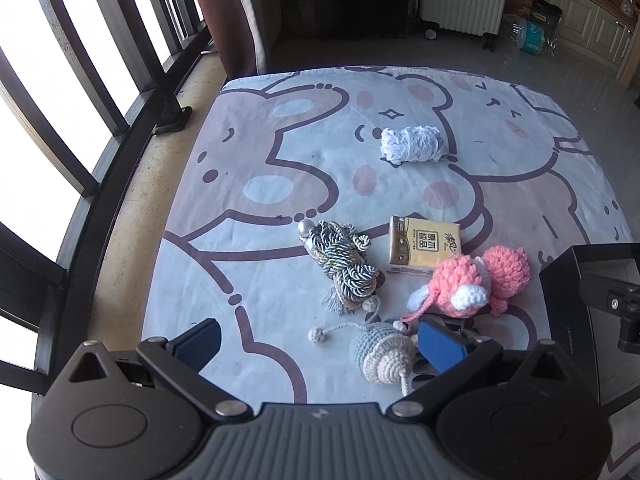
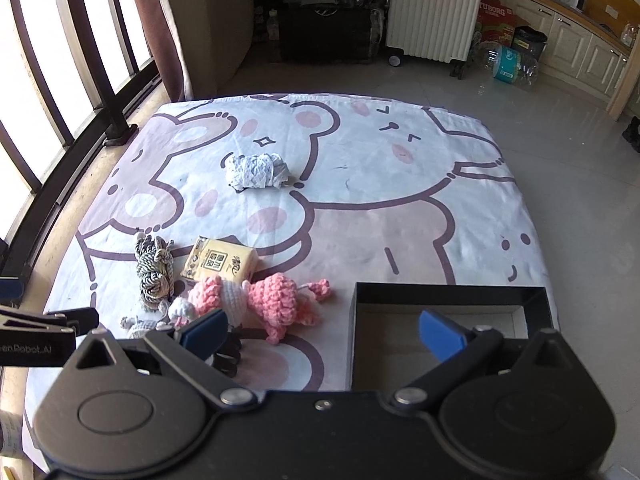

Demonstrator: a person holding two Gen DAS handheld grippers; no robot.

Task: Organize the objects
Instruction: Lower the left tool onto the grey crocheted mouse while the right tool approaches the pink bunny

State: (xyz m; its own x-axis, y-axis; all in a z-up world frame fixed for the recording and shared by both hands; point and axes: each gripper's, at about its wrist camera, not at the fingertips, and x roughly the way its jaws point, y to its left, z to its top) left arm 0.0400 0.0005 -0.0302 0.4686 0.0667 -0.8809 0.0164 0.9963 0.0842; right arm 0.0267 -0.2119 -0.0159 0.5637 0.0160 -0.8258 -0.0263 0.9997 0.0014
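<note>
My left hand-held gripper point(image 1: 320, 342) hangs spread wide over the grey crochet toy point(image 1: 382, 354) on the cartoon sheet point(image 1: 256, 152); my right hand-held gripper point(image 2: 322, 334) is spread too, between the pink crochet doll point(image 2: 256, 300) and the black box point(image 2: 452, 292)

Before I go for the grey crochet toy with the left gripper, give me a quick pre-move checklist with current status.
1. Left gripper open: ok, fingers spread wide.
2. Grey crochet toy between the fingers: not ok, it sits close against the right finger, off centre.
3. Toy free of neighbours: cannot tell, the pink crochet doll has a cord lying right beside it.
4. Black box ready to receive: ok, open top and nothing seen inside.
5. Right gripper out of the way: ok, open and holding nothing, over the box's left edge.
6. Tissue pack and cord bundle clear of the path: ok, both lie farther away.
</note>
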